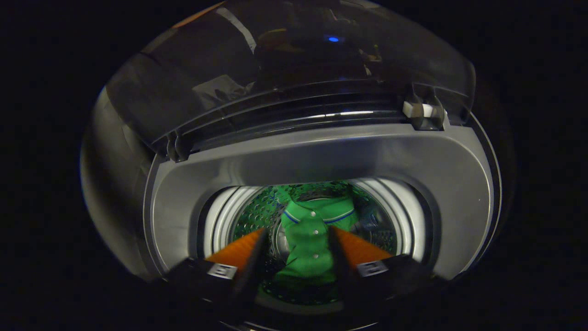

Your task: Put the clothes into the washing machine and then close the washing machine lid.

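Note:
A green polo shirt (307, 239) with a striped collar and white buttons lies at the bottom of the washing machine's perforated drum (257, 209). My gripper (297, 233) hovers above the drum opening, pointing down into it. Its fingers (243, 250) are spread apart, and the shirt shows in the gap between them, lying well below and untouched. The dark see-through lid (285, 69) stands raised behind the opening, hinged at the back of the grey top frame (321, 154).
The grey rim of the machine rings the drum opening on all sides. A white-tipped hinge block (421, 111) sits at the lid's right end, and a second hinge (177, 146) at its left.

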{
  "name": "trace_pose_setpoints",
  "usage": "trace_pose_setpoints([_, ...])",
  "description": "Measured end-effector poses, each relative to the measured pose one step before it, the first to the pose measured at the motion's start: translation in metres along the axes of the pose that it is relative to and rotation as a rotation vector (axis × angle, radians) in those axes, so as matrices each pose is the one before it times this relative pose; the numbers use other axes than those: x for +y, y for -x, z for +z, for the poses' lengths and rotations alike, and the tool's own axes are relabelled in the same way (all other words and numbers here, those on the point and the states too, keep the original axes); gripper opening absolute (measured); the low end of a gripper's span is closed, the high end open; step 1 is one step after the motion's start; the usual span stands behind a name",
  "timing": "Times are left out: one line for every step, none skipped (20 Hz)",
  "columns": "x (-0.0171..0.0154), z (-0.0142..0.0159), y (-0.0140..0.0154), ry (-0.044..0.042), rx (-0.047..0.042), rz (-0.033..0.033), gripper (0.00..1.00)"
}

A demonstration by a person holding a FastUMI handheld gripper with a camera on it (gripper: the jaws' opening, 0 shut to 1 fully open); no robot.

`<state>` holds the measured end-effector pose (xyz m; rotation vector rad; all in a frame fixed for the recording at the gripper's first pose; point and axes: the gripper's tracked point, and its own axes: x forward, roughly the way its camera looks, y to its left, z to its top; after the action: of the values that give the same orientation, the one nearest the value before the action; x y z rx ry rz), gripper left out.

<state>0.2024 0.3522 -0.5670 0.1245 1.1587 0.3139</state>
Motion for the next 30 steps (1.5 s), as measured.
trace_pose_setpoints([-0.00226,-0.00051,-0.00076,0.00272,-0.00006,-0.00146,0.75])
trace_pose_setpoints([0.00070,-0.00056,0.00259,-0.00435,0.00127,0.00417,0.87])
trace_pose_setpoints([0.00046,0.00049,0.00264,-0.00401,-0.00863,0.00100,0.99])
trace_pose_setpoints([-0.00098,0.00002,0.00016,0.00236,-0.00735,-0.00702,0.99])
trace_pose_setpoints([-0.00053,0.00088,0.00227,0.00382,-0.00264,-0.00196,0.99])
trace_pose_setpoints([-0.00022,0.00047,0.00264,0.00599,-0.00122,-0.00281,0.99])
trace_pose_setpoints([-0.00048,0.00081,0.00331,0.00292,-0.00238,0.00075,0.99])
trace_pose_setpoints([0.00050,0.00145,0.00427,0.00340,-0.00519,-0.00284,0.99])
trace_pose_setpoints([0.00045,0.00120,0.00425,0.00331,-0.00720,-0.00294,0.99])
trace_pose_setpoints([0.00088,0.00259,0.00389,-0.00041,-0.01224,-0.00152,0.99])
trace_pose_setpoints([0.00106,0.00240,0.00621,0.00012,-0.01298,-0.00025,0.99])
trace_pose_setpoints([0.00107,0.00210,0.00836,-0.00180,-0.01218,0.00089,0.99])
trace_pose_setpoints([0.00013,0.00184,0.00800,0.00381,-0.01179,0.00182,0.99])
trace_pose_setpoints([-0.00055,0.00157,0.00511,0.00928,-0.01063,-0.00598,0.99])
trace_pose_setpoints([-0.00159,0.00157,0.00727,0.00722,-0.00404,-0.00642,0.99])
trace_pose_setpoints([0.00074,0.00357,0.00779,-0.00084,-0.01595,-0.00205,0.99])
trace_pose_setpoints([0.00027,0.00458,0.00752,-0.00143,-0.01591,-0.00207,0.99])
trace_pose_setpoints([0.00281,0.00181,0.00564,-0.00054,-0.01403,0.00059,0.99])
trace_pose_setpoints([0.00066,0.00558,0.00907,0.00293,-0.01737,0.00002,0.99])
trace_pose_setpoints([-0.00029,0.00542,0.00947,0.00283,-0.00941,-0.00125,0.99])
trace_pose_setpoints([0.00129,0.00690,0.01073,0.00477,-0.01268,0.00243,0.99])
trace_pose_setpoints([0.00216,0.00775,0.00964,0.00289,-0.01992,0.00133,0.99])
trace_pose_setpoints([0.00087,0.00934,0.01139,0.00627,-0.01674,0.00105,0.99])
trace_pose_setpoints([0.00228,0.01141,0.01296,0.00639,-0.02056,0.00272,0.99])
trace_pose_setpoints([0.00015,0.01242,0.01036,0.00582,-0.01892,0.00191,0.99])
trace_pose_setpoints([0.00193,0.01204,0.01202,0.00635,-0.01986,0.00242,0.99])
trace_pose_setpoints([0.00335,0.01512,0.00948,0.00798,-0.02366,0.00864,0.99])
trace_pose_setpoints([0.00383,0.01266,0.00430,0.00984,-0.02124,0.00165,0.99])
trace_pose_setpoints([0.00166,0.01473,0.00579,0.00920,-0.02323,-0.00095,0.99])
trace_pose_setpoints([0.00275,0.01490,0.00540,0.00630,-0.02722,0.00344,0.99])
